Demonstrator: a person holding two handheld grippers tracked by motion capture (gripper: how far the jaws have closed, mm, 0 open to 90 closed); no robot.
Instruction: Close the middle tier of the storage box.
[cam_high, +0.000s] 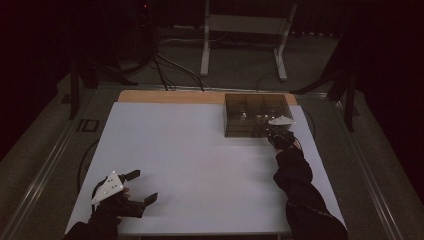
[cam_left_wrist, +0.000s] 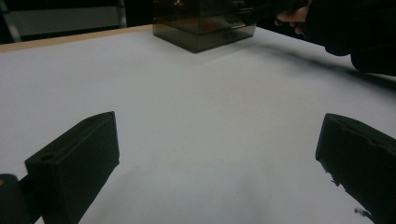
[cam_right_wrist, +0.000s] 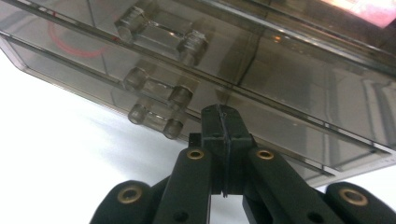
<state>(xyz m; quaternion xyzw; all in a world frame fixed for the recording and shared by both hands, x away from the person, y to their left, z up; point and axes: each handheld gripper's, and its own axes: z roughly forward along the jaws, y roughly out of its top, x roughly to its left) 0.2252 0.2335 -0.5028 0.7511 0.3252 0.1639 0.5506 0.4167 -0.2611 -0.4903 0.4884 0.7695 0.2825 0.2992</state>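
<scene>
- The table (cam_high: 190, 150) carried a plain white top, with a strip of light wood showing along its far edge.
- The room around it was dark; a grey floor lay beyond the table, black cables (cam_high: 165, 70) trailed across it, and a pale metal frame (cam_high: 245, 37) stood farther back.
- A smoky, see-through drawer box (cam_high: 255, 114) sat at the far right of the table, close to the wooden strip (small items inside were too dim to make out).
- In the right gripper view the box (cam_right_wrist: 261, 70) showed stacked drawers, each with a clear bar handle (cam_right_wrist: 161, 35) on its front.
- The right gripper (cam_high: 276, 134) sat at the near right corner of the box, its grey plate over the box's edge and a dark sleeve (cam_high: 300, 190) reaching back from it.
- Its jaws were pressed flat together with nothing between them; in the right gripper view the right gripper (cam_right_wrist: 223, 114) had its tips right up against the lower front of the box, to the right of the handles, though whether they actually touched it could not be told.
- The left gripper (cam_high: 139, 187) rested at the near left of the table, well apart from the box.
- Its jaws stood wide apart and held nothing; in the left gripper view the left gripper (cam_left_wrist: 219, 144) had bare white table between its jaws, with the box (cam_left_wrist: 203, 28) far ahead and the other hand (cam_left_wrist: 292, 16) beside it.
</scene>
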